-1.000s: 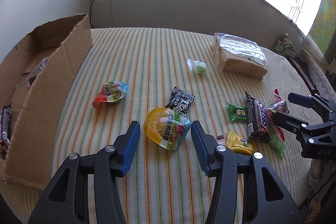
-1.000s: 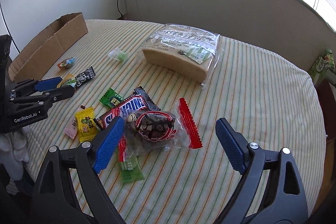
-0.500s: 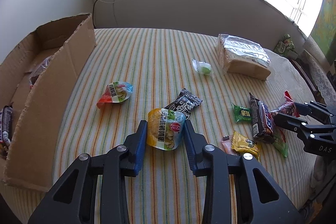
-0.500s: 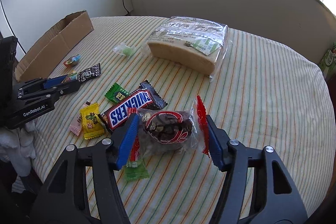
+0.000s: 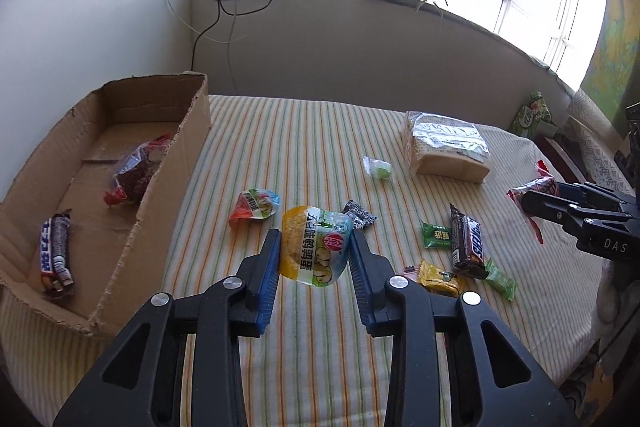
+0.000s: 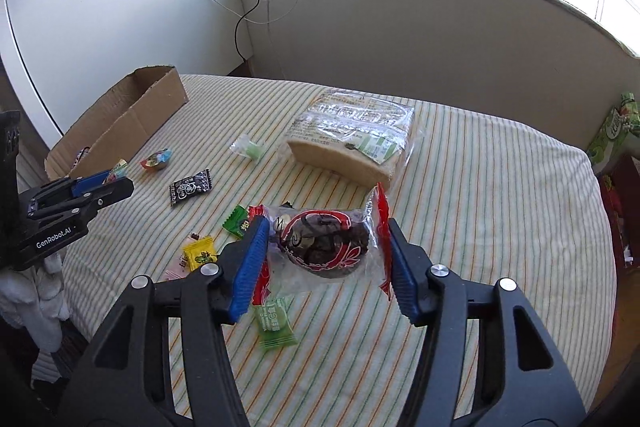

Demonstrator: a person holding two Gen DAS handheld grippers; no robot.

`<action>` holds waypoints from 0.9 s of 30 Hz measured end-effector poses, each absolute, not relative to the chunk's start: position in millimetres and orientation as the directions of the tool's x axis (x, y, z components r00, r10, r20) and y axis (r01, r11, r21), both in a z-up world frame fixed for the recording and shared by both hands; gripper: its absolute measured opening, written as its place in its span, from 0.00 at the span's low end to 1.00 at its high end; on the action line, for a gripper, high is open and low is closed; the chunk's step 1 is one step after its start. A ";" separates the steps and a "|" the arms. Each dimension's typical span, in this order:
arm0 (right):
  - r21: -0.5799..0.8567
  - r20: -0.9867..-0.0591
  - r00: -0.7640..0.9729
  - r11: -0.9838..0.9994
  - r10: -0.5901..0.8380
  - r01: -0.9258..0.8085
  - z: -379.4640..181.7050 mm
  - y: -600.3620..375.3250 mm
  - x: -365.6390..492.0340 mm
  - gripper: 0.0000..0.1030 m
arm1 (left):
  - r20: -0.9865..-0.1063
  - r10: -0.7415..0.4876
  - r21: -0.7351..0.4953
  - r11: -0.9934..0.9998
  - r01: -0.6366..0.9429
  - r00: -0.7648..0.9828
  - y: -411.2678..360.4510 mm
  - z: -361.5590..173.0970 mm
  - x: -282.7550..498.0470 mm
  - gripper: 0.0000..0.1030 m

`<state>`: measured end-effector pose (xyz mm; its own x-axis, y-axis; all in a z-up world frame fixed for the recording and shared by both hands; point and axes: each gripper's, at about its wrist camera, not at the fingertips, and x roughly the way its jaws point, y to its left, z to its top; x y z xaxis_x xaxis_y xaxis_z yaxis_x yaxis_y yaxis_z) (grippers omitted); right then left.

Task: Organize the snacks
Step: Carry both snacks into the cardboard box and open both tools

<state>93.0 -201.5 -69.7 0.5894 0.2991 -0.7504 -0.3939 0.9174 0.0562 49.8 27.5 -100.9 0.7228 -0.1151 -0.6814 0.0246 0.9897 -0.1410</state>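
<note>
My left gripper (image 5: 314,259) is shut on a yellow and green snack pouch (image 5: 314,249) and holds it above the striped table (image 5: 312,347). My right gripper (image 6: 324,259) is shut on a clear red-edged bag with a dark cake (image 6: 324,241), also lifted; it shows in the left wrist view (image 5: 532,189) too. A cardboard box (image 5: 120,131) stands at the left with a similar red bag (image 5: 134,175) and a Snickers bar (image 5: 54,259) inside.
On the table lie a wrapped bread loaf (image 5: 446,147), a Snickers bar (image 5: 466,241), a black packet (image 5: 360,215), a red-blue pouch (image 5: 254,207), a pale green candy (image 5: 378,169), and small green (image 5: 436,235) and yellow (image 5: 438,275) packets. A windowsill with a plant lies behind.
Both grippers closed on their snacks and lifted them off the table. The left view has risen and now looks into the box.
</note>
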 end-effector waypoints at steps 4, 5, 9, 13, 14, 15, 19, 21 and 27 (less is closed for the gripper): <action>0.053 -0.730 0.597 0.899 0.331 -0.434 -53.9 -180.7 90.1 0.58 | -0.651 -0.091 -0.133 0.991 0.005 0.754 41.0 -85.5 40.0 0.31; 0.049 -0.725 0.599 0.894 0.338 -0.446 -50.2 -174.5 89.6 0.58 | -0.643 -0.084 -0.132 0.991 -0.002 0.761 45.2 -82.0 38.0 0.31; 0.035 -0.709 0.601 0.870 0.368 -0.492 -37.0 -148.1 87.8 0.58 | -0.614 -0.036 -0.117 0.992 -0.045 0.788 65.5 -68.3 28.5 0.31; 0.030 -0.696 0.593 0.842 0.404 -0.539 -28.0 -116.0 88.0 0.58 | -0.602 0.007 -0.112 0.989 -0.093 0.799 90.4 -63.4 23.9 0.31; 0.028 -0.694 0.590 0.834 0.413 -0.551 -26.3 -107.6 87.4 0.58 | -0.600 0.021 -0.107 0.989 -0.106 0.800 96.2 -62.7 23.5 0.31; 0.025 -0.691 0.587 0.826 0.421 -0.563 -25.0 -99.0 86.3 0.58 | -0.598 0.032 -0.105 0.987 -0.118 0.800 102.3 -62.0 21.7 0.31; 0.021 -0.683 0.569 0.791 0.458 -0.612 -22.6 -63.7 82.5 0.58 | -0.595 0.072 -0.108 0.980 -0.168 0.801 130.6 -62.0 20.4 0.31; 0.015 -0.681 0.560 0.774 0.472 -0.634 -21.2 -46.5 80.6 0.58 | -0.594 0.087 -0.107 0.977 -0.186 0.799 143.1 -62.7 21.8 0.31; 0.001 -0.688 0.525 0.724 0.501 -0.689 -22.3 0.7 77.6 0.58 | -0.597 0.127 -0.094 0.970 -0.226 0.792 172.2 -67.0 26.2 0.31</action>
<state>77.6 0.7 -22.3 0.5251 0.5008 -0.6881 -0.6894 0.7244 0.0012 26.2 172.2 -67.0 0.7920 0.1267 -0.5972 -0.2260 0.9696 -0.0939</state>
